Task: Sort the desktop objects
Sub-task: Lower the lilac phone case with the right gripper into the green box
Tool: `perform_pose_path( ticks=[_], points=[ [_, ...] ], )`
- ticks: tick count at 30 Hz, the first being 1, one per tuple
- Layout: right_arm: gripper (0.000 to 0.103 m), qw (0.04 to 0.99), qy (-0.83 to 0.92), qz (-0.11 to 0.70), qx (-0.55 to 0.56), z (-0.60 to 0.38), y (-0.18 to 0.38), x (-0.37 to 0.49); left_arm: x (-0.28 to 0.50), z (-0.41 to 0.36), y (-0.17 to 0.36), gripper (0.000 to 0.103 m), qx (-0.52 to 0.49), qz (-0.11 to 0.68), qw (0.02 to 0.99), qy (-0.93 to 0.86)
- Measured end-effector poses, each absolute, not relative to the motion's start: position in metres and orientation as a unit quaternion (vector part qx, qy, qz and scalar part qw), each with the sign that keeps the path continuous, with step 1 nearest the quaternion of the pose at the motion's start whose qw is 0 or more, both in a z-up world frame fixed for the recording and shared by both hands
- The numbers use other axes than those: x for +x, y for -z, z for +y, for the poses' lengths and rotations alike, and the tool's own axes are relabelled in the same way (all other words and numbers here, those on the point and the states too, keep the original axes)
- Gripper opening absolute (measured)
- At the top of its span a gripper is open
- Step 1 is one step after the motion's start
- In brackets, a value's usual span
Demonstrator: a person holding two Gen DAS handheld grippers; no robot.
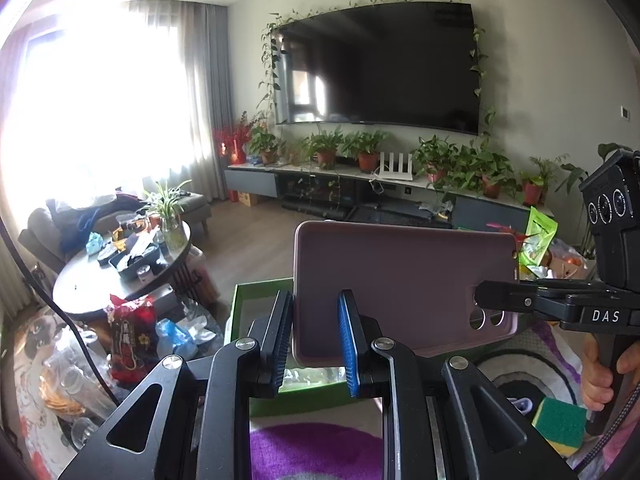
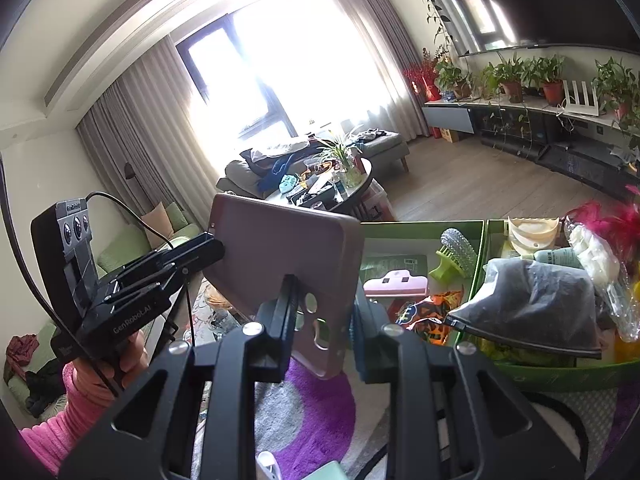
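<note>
A pink phone case (image 1: 400, 280) is held in the air by both grippers, above a purple and white rug. My left gripper (image 1: 316, 336) is shut on its plain end, between blue pads (image 1: 348, 340). My right gripper (image 2: 320, 312) is shut on the end with the camera cut-outs (image 2: 316, 320). The case also shows in the right wrist view (image 2: 280, 256). In the left wrist view the right gripper (image 1: 496, 300) comes in from the right. In the right wrist view the left gripper (image 2: 200, 248) comes in from the left.
Two green boxes stand behind the case: one (image 2: 420, 228) holds a pink clip (image 2: 394, 284), a green brush and snack packets, the other (image 2: 560, 372) a grey pouch (image 2: 532, 304) and bottles. A green sponge (image 1: 560, 424) lies on the rug. A cluttered round table (image 1: 120, 272) stands left.
</note>
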State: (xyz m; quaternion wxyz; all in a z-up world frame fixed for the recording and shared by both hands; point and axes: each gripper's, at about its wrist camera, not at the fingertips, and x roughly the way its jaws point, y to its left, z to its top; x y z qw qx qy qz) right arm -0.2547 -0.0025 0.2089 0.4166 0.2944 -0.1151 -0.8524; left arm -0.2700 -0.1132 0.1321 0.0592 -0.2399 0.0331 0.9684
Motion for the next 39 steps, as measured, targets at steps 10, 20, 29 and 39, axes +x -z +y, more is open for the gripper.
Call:
perform_pose_path(
  ticks=[10,20,29,39],
  points=[
    [0.026,0.412,0.849,-0.115,0.31,-0.019,-0.194,-0.288,-0.303,-0.12,-0.118,0.021,-0.247,0.033,0.047,-0.967],
    [0.026,0.41,0.839,-0.102,0.343,-0.042,-0.165,-0.309,-0.322,-0.137,-0.082,0.021,-0.282,0.014,0.037,-0.959],
    [0.026,0.4,0.835,-0.08,0.369,-0.058,-0.15,-0.319,-0.334,-0.146,-0.058,0.021,-0.307,-0.004,0.033,-0.951],
    [0.027,0.384,0.834,-0.054,0.392,-0.068,-0.138,-0.333,-0.348,-0.154,-0.033,0.021,-0.332,-0.018,0.026,-0.943]
  ],
)
